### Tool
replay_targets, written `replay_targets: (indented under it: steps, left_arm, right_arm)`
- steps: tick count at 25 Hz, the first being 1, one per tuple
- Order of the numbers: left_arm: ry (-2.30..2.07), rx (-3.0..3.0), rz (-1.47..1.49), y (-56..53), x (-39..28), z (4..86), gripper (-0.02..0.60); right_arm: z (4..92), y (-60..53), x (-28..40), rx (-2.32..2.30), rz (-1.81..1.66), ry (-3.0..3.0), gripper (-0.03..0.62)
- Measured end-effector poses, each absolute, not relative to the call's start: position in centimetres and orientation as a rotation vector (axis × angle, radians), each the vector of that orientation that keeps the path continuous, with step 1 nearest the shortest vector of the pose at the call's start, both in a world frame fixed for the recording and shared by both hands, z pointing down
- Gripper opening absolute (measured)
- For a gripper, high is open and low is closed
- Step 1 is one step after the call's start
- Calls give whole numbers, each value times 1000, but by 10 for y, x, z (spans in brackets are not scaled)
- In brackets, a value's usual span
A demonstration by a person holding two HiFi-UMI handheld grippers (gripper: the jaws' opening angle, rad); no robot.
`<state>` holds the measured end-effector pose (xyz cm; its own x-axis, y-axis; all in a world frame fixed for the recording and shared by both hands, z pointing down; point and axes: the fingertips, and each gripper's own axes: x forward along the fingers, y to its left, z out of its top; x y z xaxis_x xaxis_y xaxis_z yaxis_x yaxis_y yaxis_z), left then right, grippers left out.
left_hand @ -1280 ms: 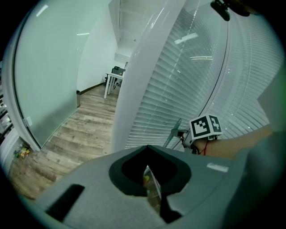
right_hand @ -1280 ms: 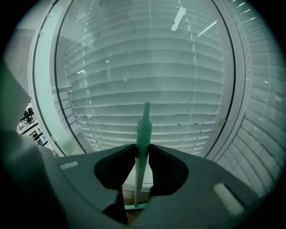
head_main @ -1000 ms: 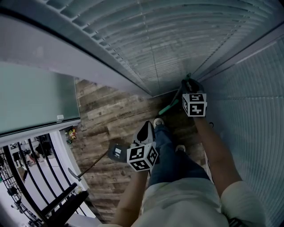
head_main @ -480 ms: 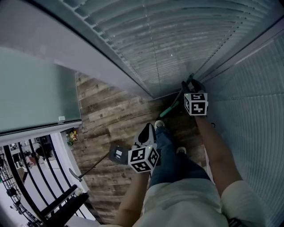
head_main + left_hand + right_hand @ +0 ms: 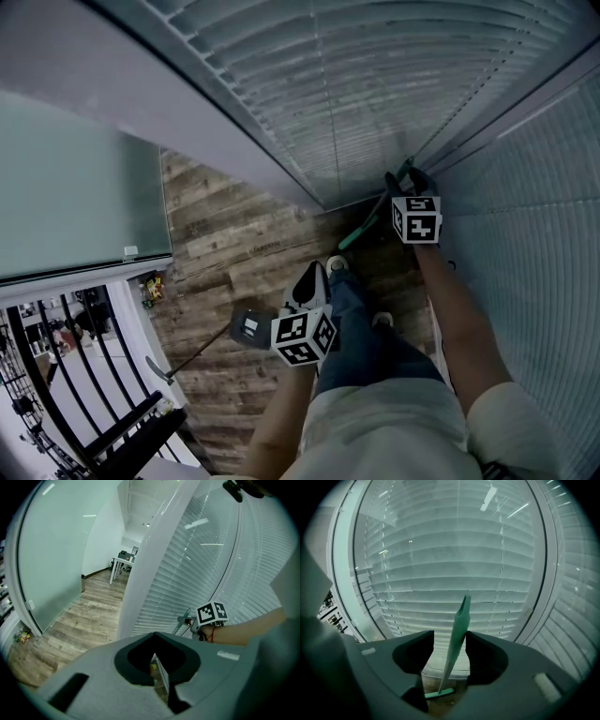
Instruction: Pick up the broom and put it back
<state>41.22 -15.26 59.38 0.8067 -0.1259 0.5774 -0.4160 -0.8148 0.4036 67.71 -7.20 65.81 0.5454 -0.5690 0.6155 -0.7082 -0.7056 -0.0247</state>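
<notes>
My right claw (image 5: pixel 450 634) has just been opening: jaws apart, the broom (image 5: pixel 458 620) handle between them, nearer the right jaw, not clamped. The broom stands in the floor (image 5: pixel 225 244) corner where the 2 blinds (image 5: pixel 454 550) meet, head on the floor, handle slightly tilted. My left claw (image 5: pixel 154 633) has its jaws together, holds nothing, and is well apart from the broom.

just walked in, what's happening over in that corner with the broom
A person is putting the green broom back in the corner by the window blinds. Its head sits on the floor and its handle stands between the right tool's jaws, which have just been opening, so it looks released. The left tool is shut with nothing seen in it. A dustpan lies on the wooden floor nearby.
</notes>
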Motion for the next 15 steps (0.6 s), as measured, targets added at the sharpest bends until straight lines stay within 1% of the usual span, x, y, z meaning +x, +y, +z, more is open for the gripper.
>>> replay_targets:
  steps: [6,15]
  left_arm:
    - [-403,2467,735,-156,413,591,6]
    - [-405,2472,722,-152,415,583,6]
  right_arm:
    - [654,-69,676,2567,893,-1056,227]
    - [647,-59,673,2575,887,-1041,229]
